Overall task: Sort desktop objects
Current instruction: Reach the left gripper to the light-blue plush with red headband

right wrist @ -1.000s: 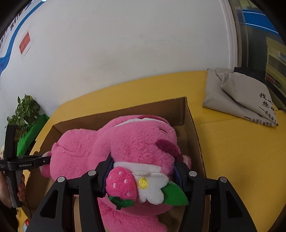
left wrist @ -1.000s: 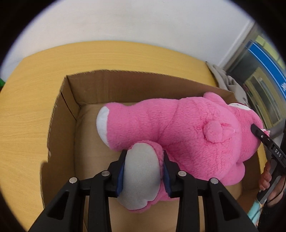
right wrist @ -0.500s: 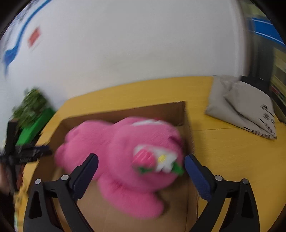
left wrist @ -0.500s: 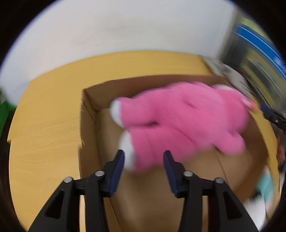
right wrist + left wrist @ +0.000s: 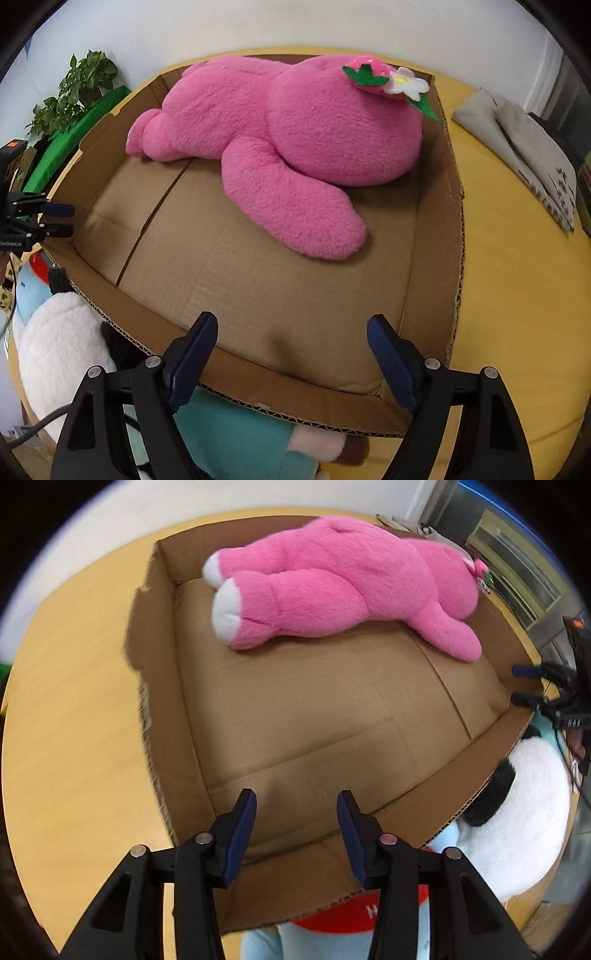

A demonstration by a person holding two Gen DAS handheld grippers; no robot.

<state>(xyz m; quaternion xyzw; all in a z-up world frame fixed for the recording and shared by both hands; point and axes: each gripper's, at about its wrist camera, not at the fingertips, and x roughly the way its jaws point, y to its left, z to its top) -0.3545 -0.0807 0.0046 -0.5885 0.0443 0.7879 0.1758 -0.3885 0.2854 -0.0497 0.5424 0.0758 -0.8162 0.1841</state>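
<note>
A big pink plush toy (image 5: 332,579) lies face down along the far side of a shallow cardboard box (image 5: 155,716). In the right wrist view the toy (image 5: 295,133) shows a strawberry and flower decoration on its head. My left gripper (image 5: 296,808) is open and empty above the box's near wall. My right gripper (image 5: 291,332) is wide open and empty above the near wall of the box (image 5: 439,266). Each gripper also shows small at the edge of the other's view.
A white, black and light blue plush toy (image 5: 524,812) lies outside the box's near wall, also seen in the right wrist view (image 5: 62,332). A folded grey cloth bag (image 5: 524,155) lies on the yellow table (image 5: 517,295). A potted plant (image 5: 74,92) stands at the far left.
Both grippers let go of the pink toy and pulled back to the box's near wall. The toy now lies in the box.
</note>
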